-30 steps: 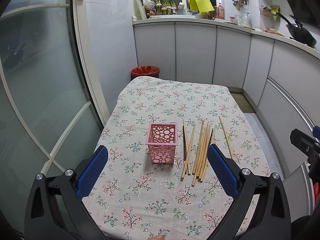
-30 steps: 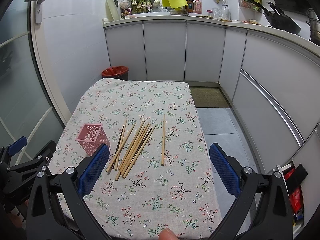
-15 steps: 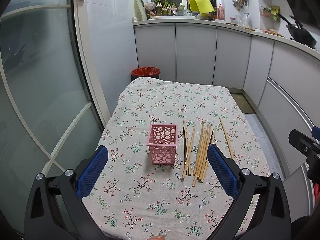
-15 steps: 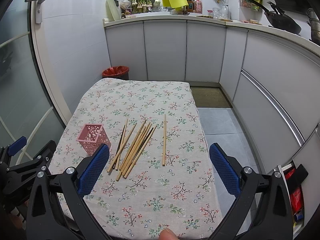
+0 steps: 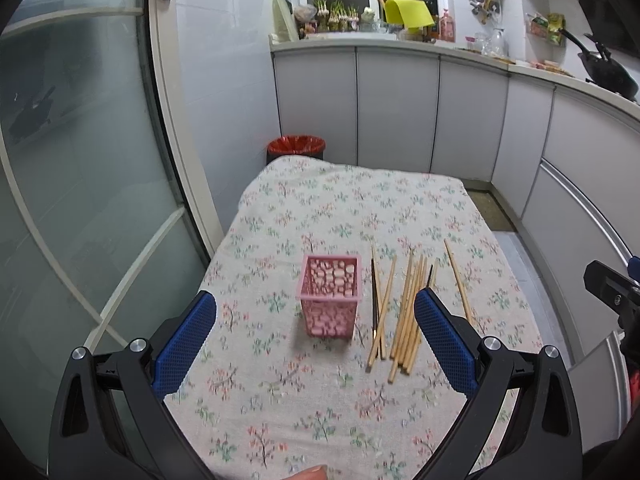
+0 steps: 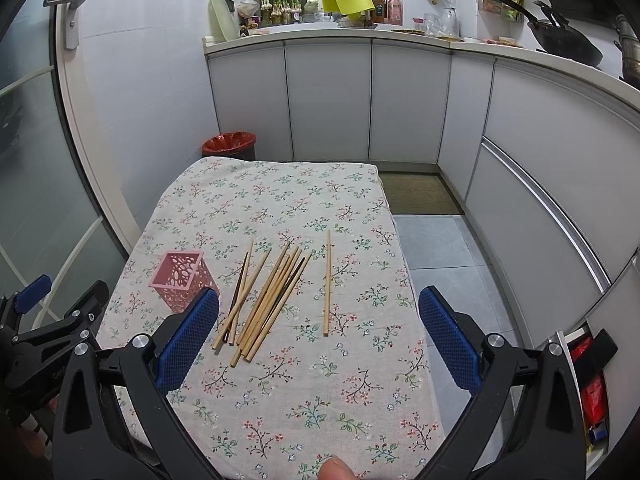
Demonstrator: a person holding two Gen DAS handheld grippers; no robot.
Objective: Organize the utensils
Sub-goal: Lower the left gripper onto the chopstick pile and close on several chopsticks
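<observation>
Both grippers, left (image 5: 316, 332) and right (image 6: 319, 334), jaws apart over bare floral tablecloth (image 6: 280, 392), pale wooden chopsticks (image 6: 272, 300) scattered beside upright pink perforated plastic basket (image 5: 330, 295).

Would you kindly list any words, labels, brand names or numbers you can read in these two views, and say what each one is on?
No text can be read with certainty.
Left hand-held gripper: faint embossed lettering on its black frame, too small to read.
Pink bottle on the counter: label too blurred.
Packets hanging on the wall: print too small.
Pink basket, chopsticks, tablecloth: no writing, only a floral pattern.
</observation>
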